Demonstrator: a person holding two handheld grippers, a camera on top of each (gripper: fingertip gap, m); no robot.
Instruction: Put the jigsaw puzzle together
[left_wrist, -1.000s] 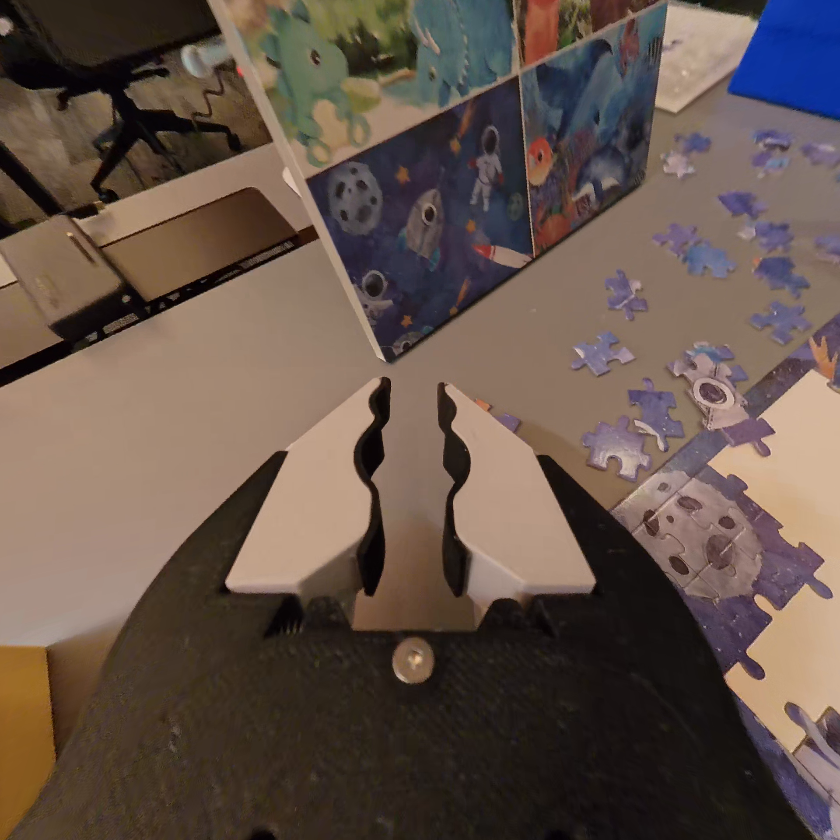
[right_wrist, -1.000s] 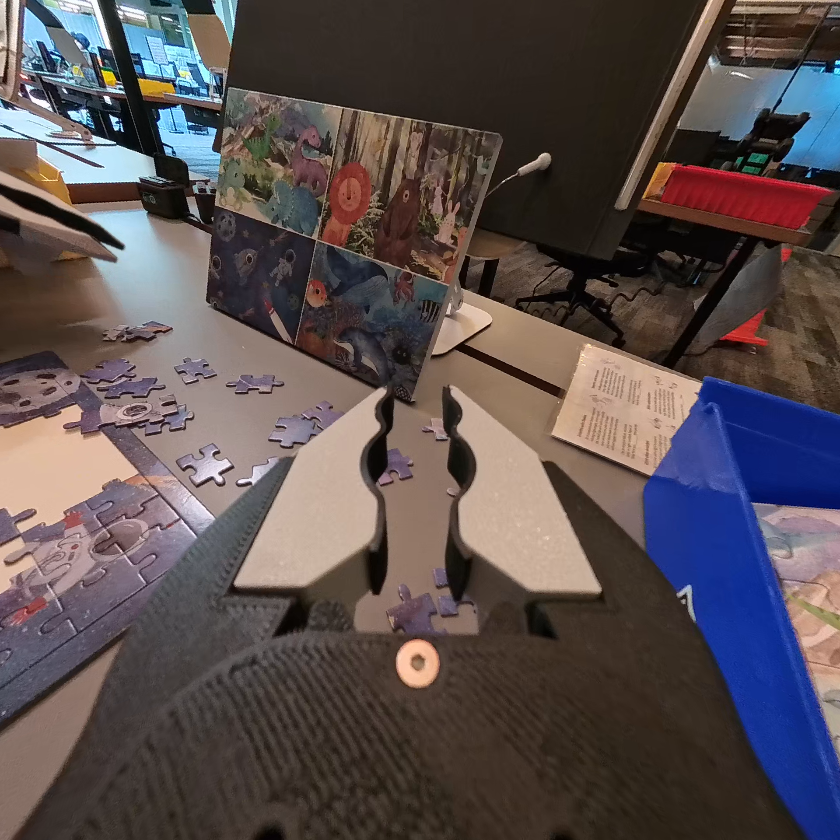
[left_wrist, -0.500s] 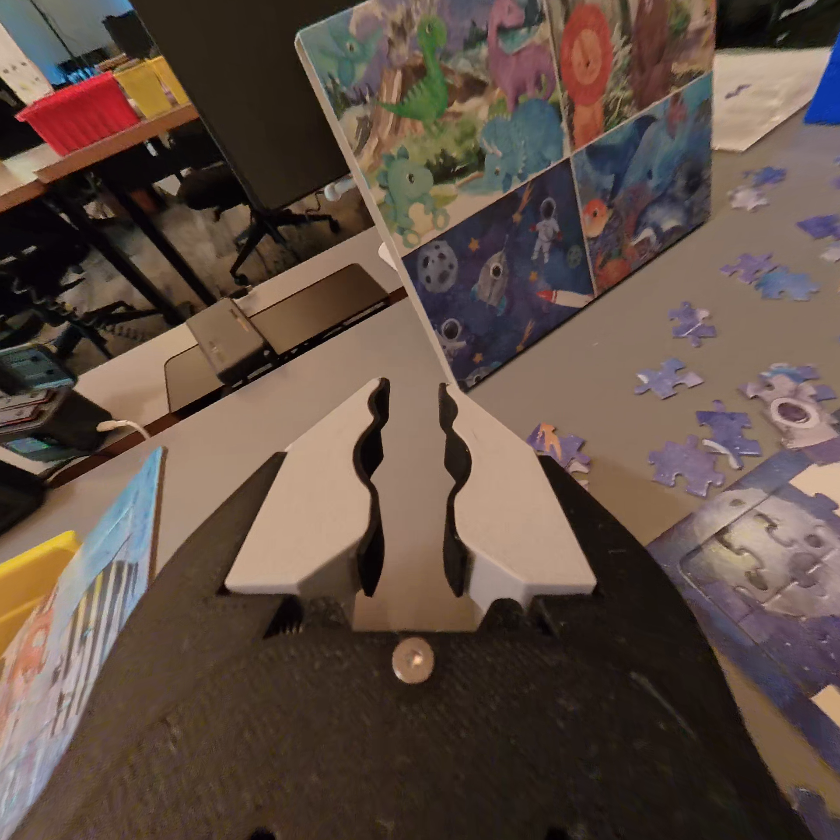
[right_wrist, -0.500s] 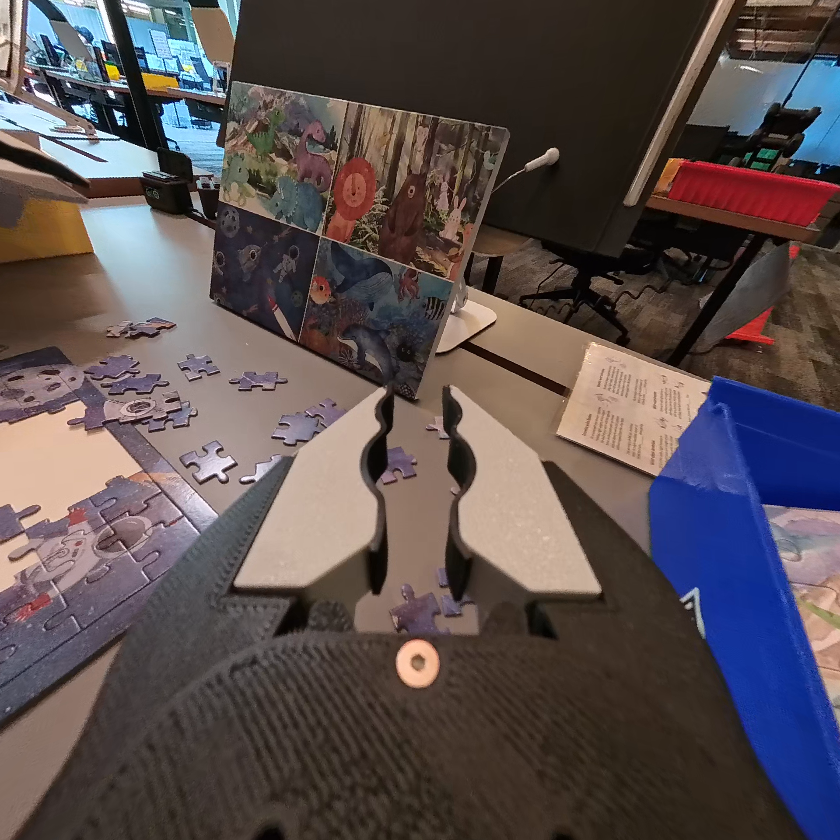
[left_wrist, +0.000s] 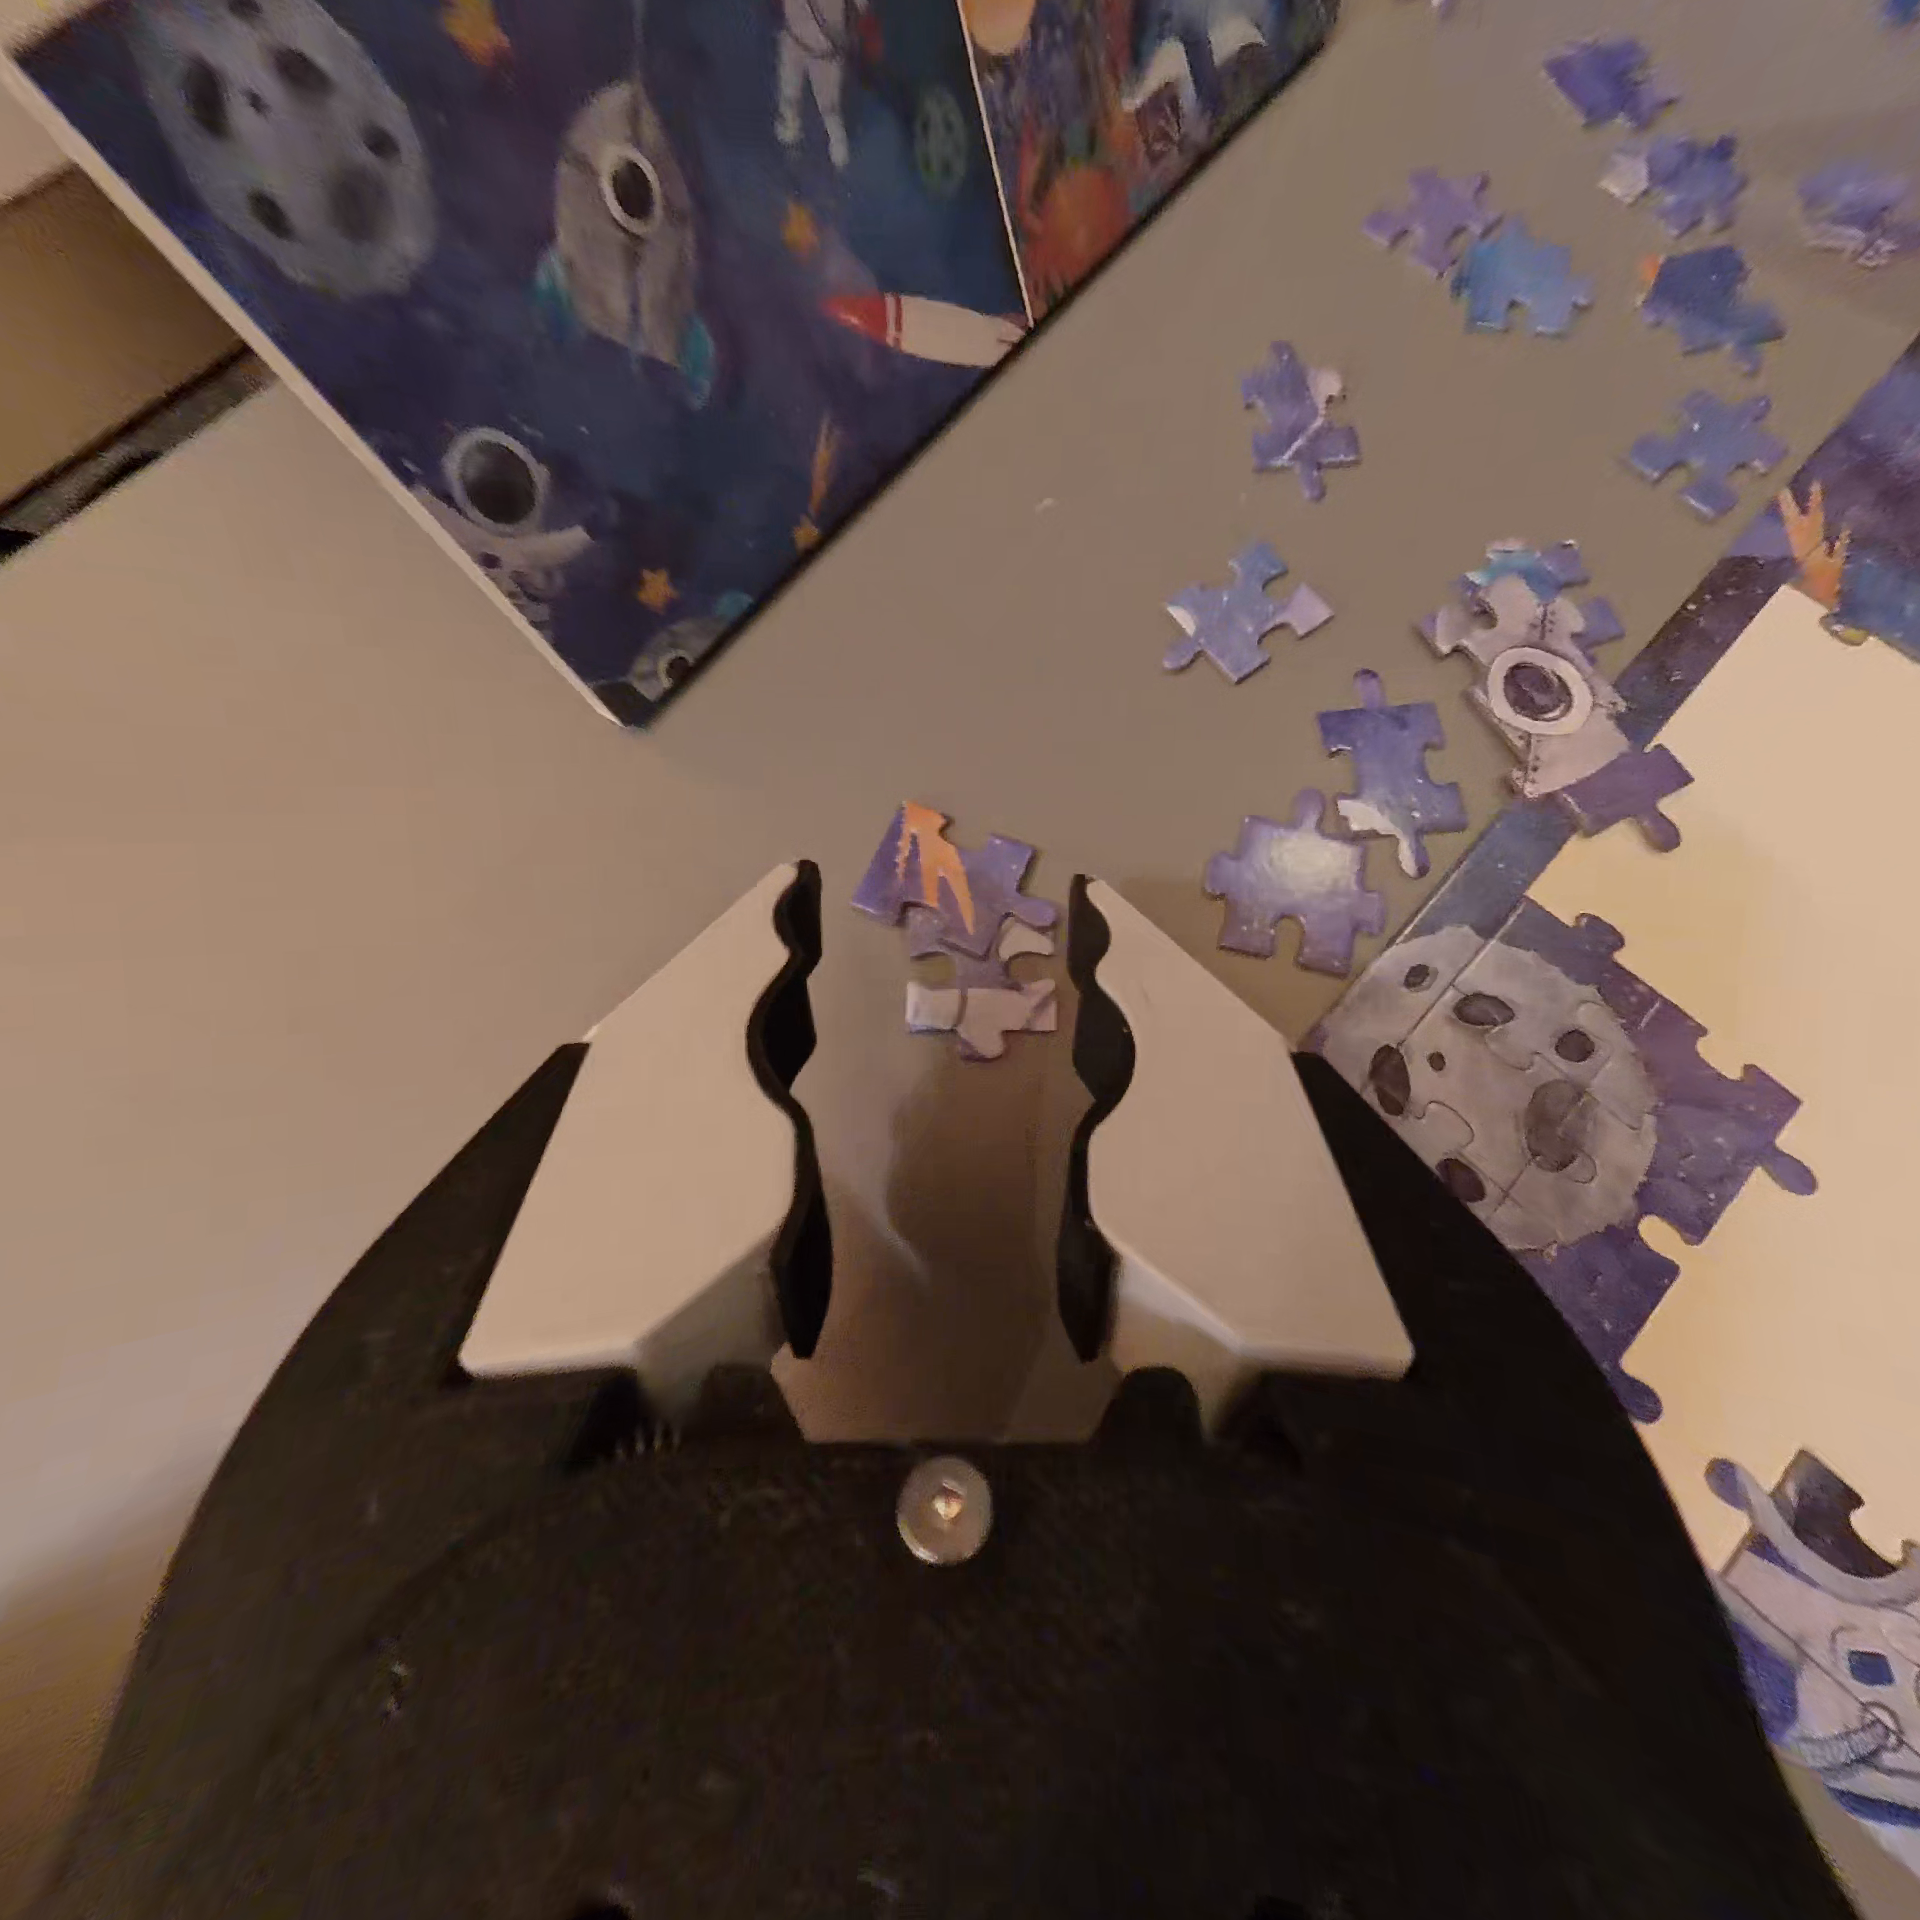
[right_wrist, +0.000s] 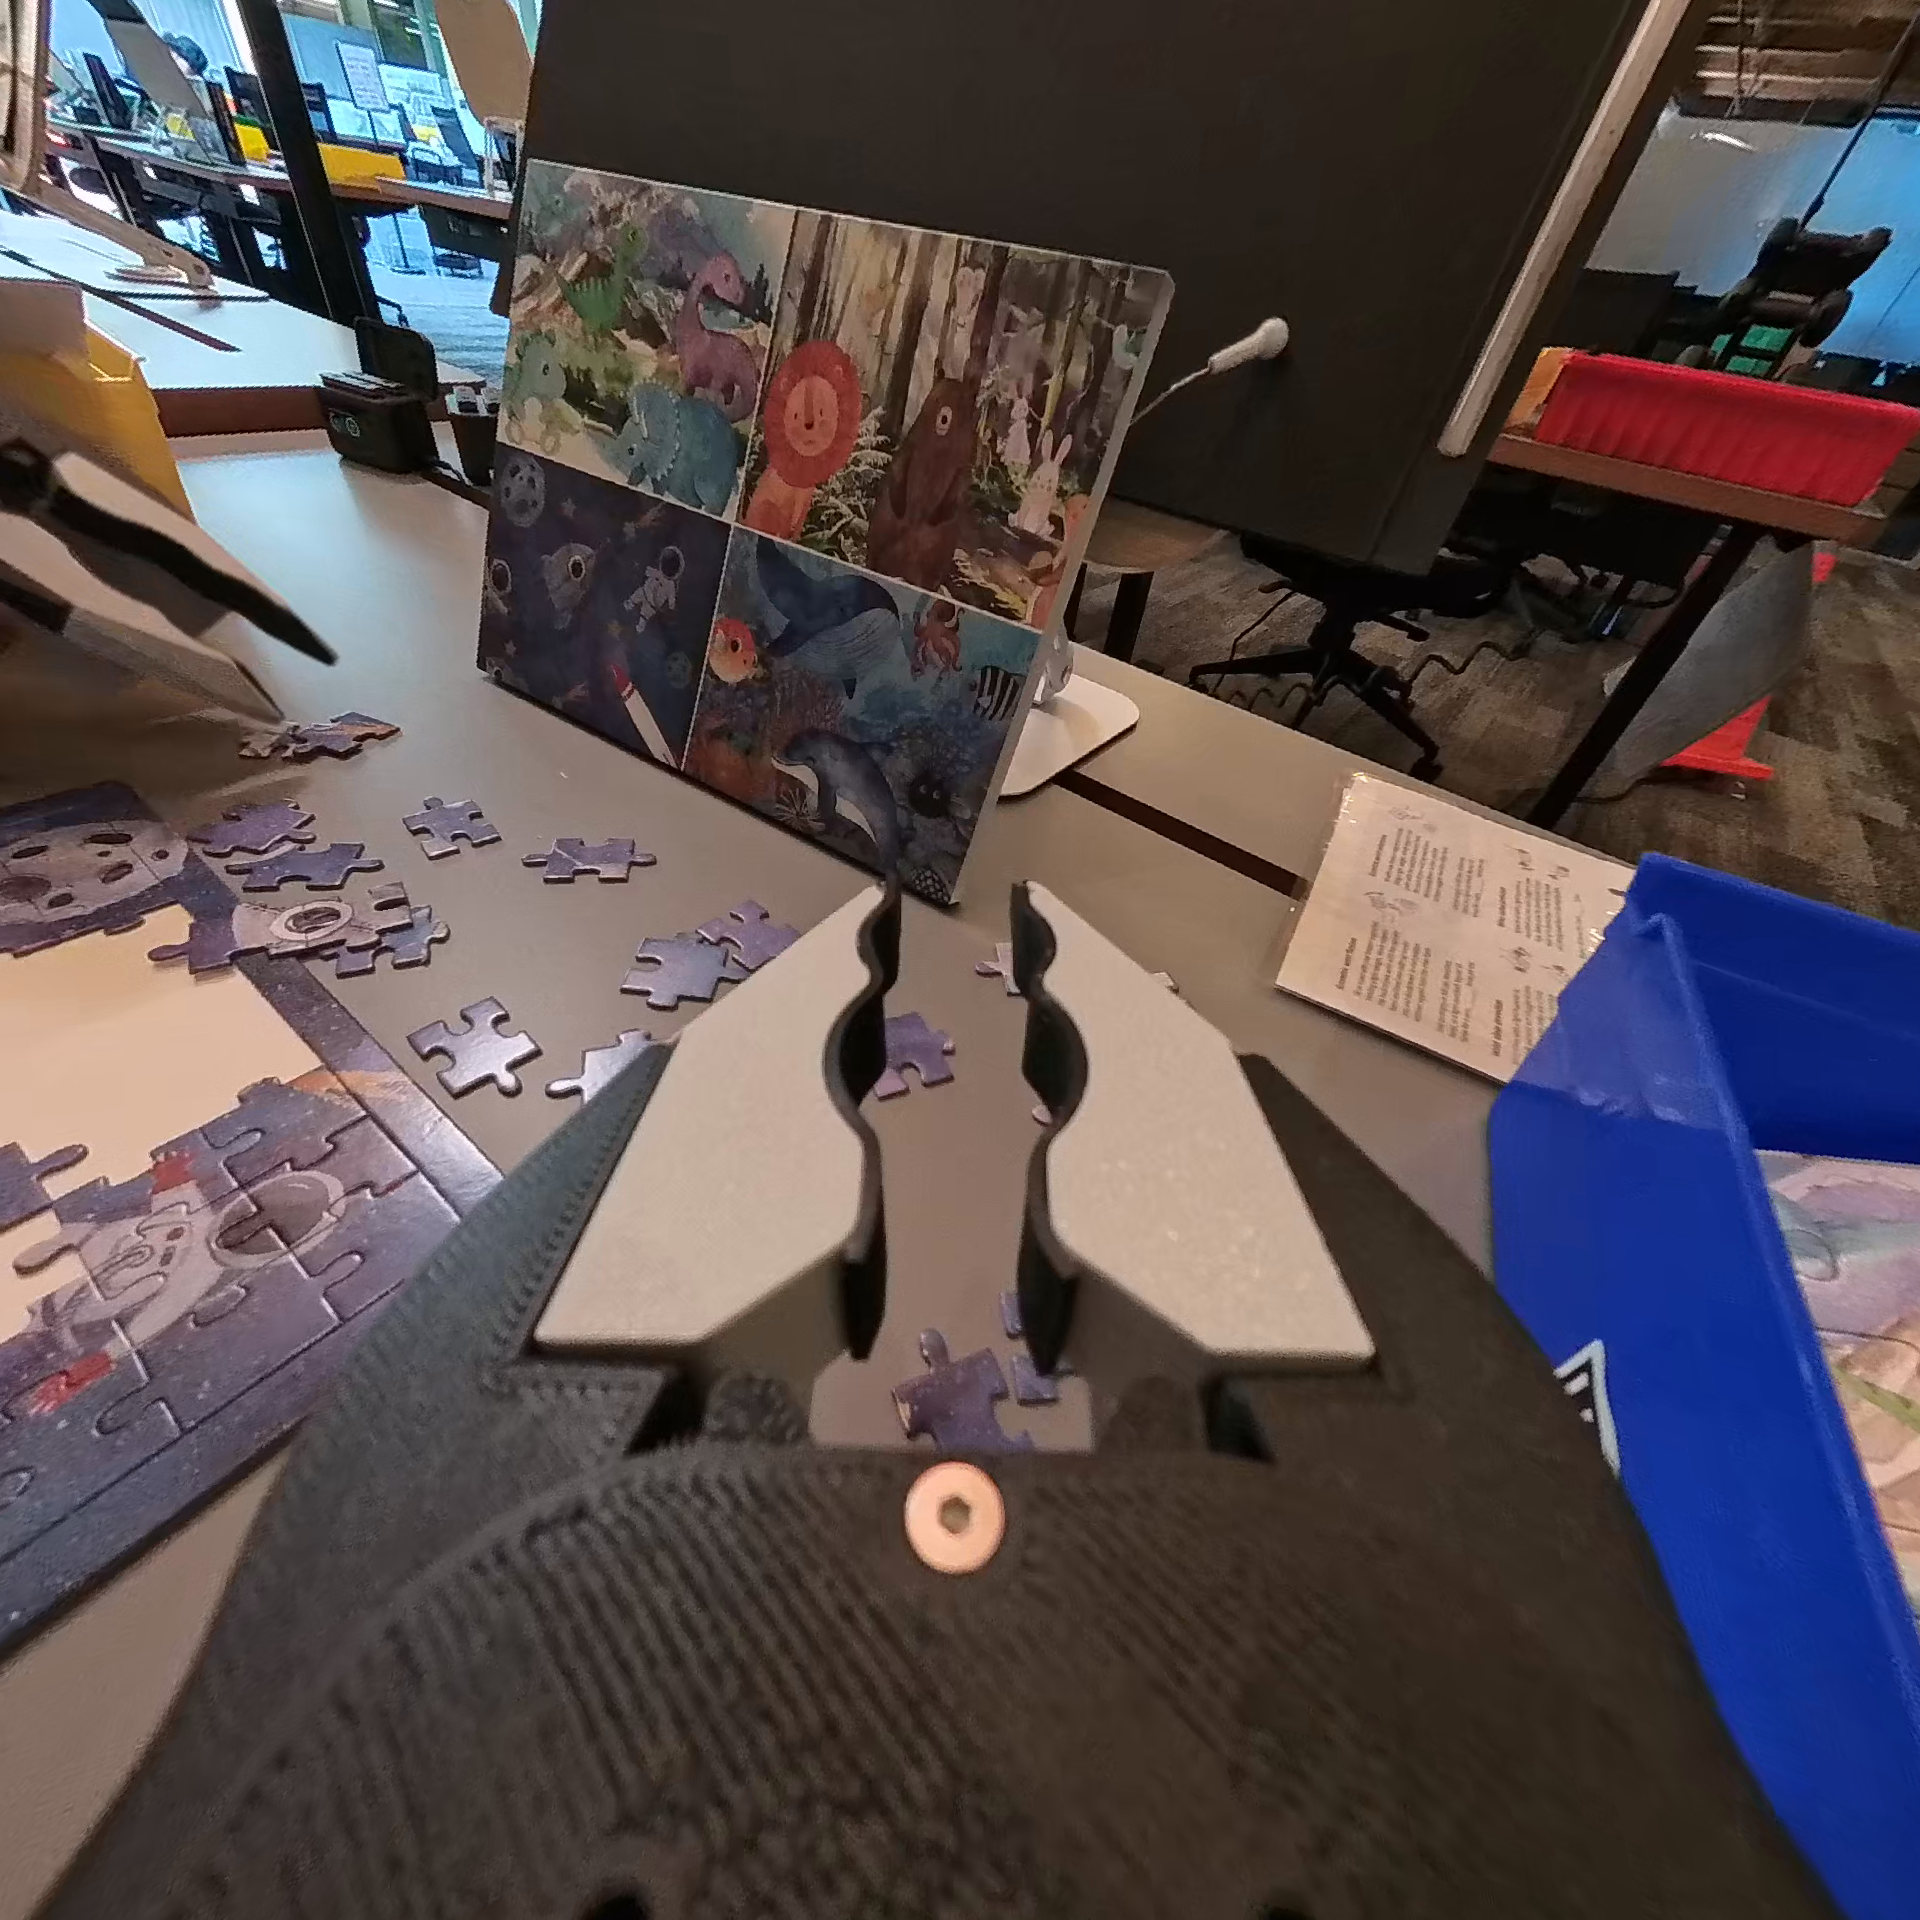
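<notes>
Two grippers hang over a grey surface strewn with jigsaw pieces. At far left the left gripper points down with its jaws spread, gripping nothing; a small cluster of joined purple pieces with an orange streak lies flat on the surface between the fingertips, neither pad pressing on it. Just right of that gripper lie loose purple pieces and the partly built space puzzle. Behind stands an upright picture board. Farther right the right gripper hovers with its jaws slightly apart and bare, a purple piece lying on the surface below them. A printed sheet and a blue bin sit at far right.
</notes>
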